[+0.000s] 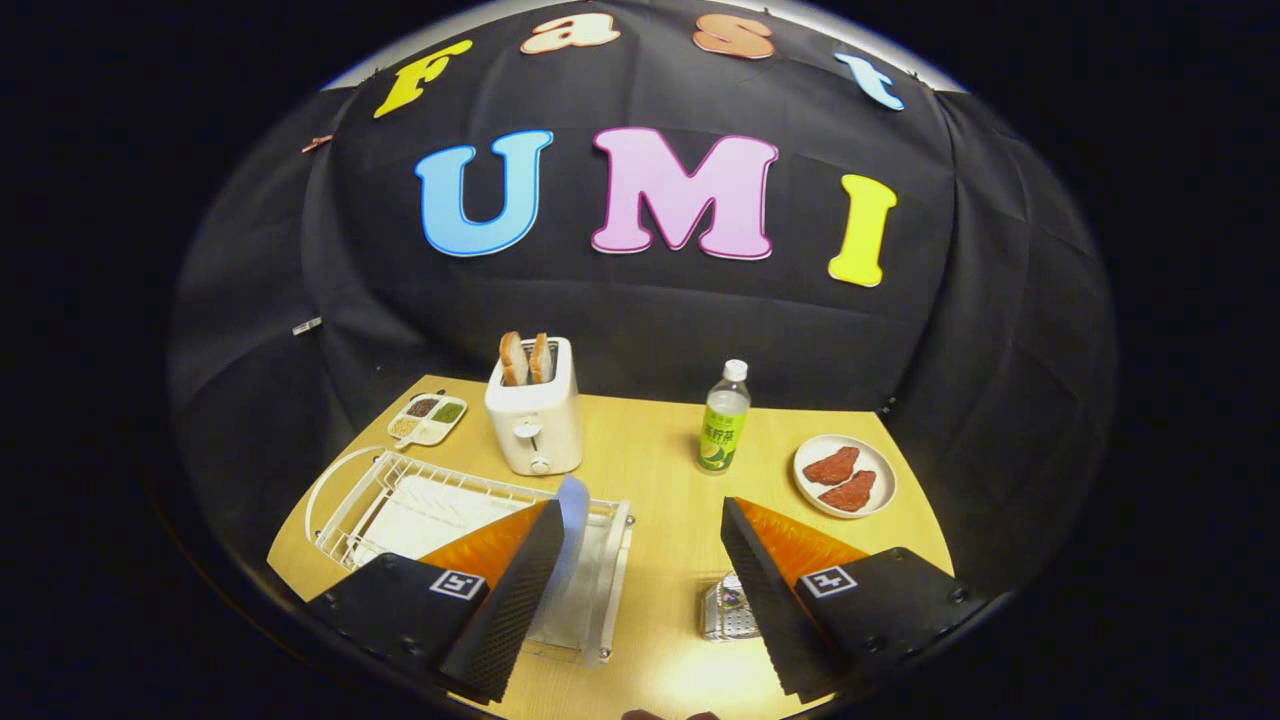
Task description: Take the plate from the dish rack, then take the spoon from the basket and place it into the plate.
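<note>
A white wire dish rack (352, 505) lies on the wooden table (655, 470), under and beyond my left finger. A pale blue plate (573, 503) stands on edge in the rack's right end, right beside the left fingertip and just inside the gap between the fingers. A small shiny mesh basket (722, 612) sits on the table by the inner side of my right finger, partly hidden by it; I cannot make out a spoon in it. My gripper (640, 502) hovers above the table, open, with nothing held between its fingers.
A white toaster (535, 420) with two bread slices stands beyond the rack. A green-labelled bottle (723, 420) is beyond the fingers, a plate with two red meat pieces (845, 476) to its right. A small divided tray (427, 418) sits left of the toaster.
</note>
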A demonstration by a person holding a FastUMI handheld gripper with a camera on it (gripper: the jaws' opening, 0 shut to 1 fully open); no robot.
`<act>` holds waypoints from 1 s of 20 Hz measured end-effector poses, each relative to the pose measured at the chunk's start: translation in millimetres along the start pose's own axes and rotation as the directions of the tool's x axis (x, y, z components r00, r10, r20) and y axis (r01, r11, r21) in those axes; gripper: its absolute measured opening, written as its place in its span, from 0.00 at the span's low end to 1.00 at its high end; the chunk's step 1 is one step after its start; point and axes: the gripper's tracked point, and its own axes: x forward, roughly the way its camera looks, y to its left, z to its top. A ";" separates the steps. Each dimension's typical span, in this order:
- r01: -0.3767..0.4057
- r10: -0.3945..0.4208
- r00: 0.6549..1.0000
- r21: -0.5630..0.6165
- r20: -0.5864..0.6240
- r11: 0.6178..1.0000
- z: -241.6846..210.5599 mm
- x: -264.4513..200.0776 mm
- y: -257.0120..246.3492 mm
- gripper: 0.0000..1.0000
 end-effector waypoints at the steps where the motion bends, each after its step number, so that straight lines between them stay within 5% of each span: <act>1: -0.007 0.007 1.000 -0.003 -0.014 1.000 -2.5 6.0 7.2 0.98; 6: -0.034 0.036 0.987 0.018 -0.156 0.999 -31.2 38.2 37.0 0.96; 12: -0.006 0.019 0.962 0.049 -0.272 0.999 -60.0 63.0 46.3 0.68; 15: 0.011 0.006 0.962 0.058 -0.274 0.998 -62.3 68.3 48.8 0.42; 20: 0.079 -0.049 0.972 0.124 -0.230 0.989 -58.5 65.4 42.8 0.33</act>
